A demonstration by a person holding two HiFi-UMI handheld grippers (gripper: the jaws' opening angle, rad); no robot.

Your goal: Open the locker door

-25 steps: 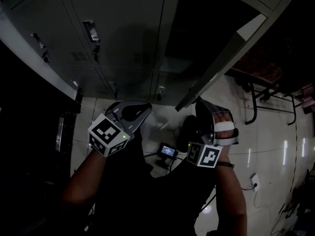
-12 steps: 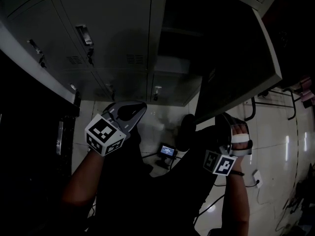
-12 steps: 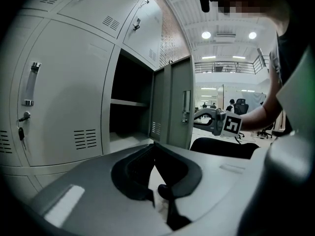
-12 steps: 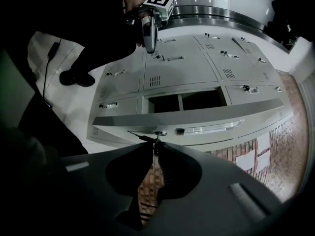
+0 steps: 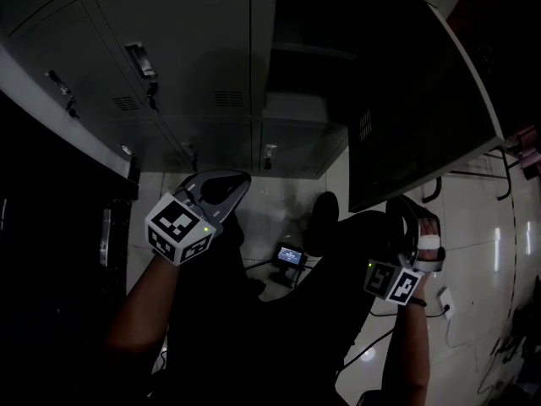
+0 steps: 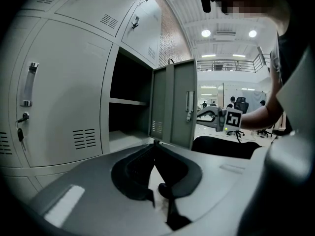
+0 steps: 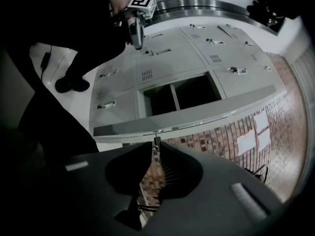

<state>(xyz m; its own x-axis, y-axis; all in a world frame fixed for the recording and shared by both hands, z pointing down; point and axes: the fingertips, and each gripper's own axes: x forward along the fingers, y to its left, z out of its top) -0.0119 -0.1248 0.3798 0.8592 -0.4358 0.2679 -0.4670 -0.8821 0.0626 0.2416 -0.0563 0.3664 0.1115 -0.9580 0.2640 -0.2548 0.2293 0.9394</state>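
The grey locker door [image 5: 423, 100] stands swung out to the right, baring its dark compartment [image 5: 313, 57] with a shelf. My right gripper [image 5: 408, 218] hangs below the door's lower edge, apart from it. In the right gripper view its jaws [image 7: 156, 142] are opening, a thin slit shows brick wall between them and nothing sits in the gap. The door's edge [image 7: 197, 116] runs as a grey band just beyond the tips. My left gripper [image 5: 221, 186] hovers low in front of the closed lockers, its tips [image 6: 155, 142] together and empty. The left gripper view shows the open door [image 6: 174, 107].
Closed lockers with handles [image 5: 139, 62] fill the left of the bank. A dark cabinet [image 5: 51, 227] stands at the far left. On the tiled floor lie a small lit device [image 5: 289, 256], cables and a socket [image 5: 445, 303]. A metal frame [image 5: 439, 194] stands behind the door at right.
The door has swung from nearly edge-on to wide open on the right. My right gripper moved right and down, away from the door. The left gripper barely shifted.
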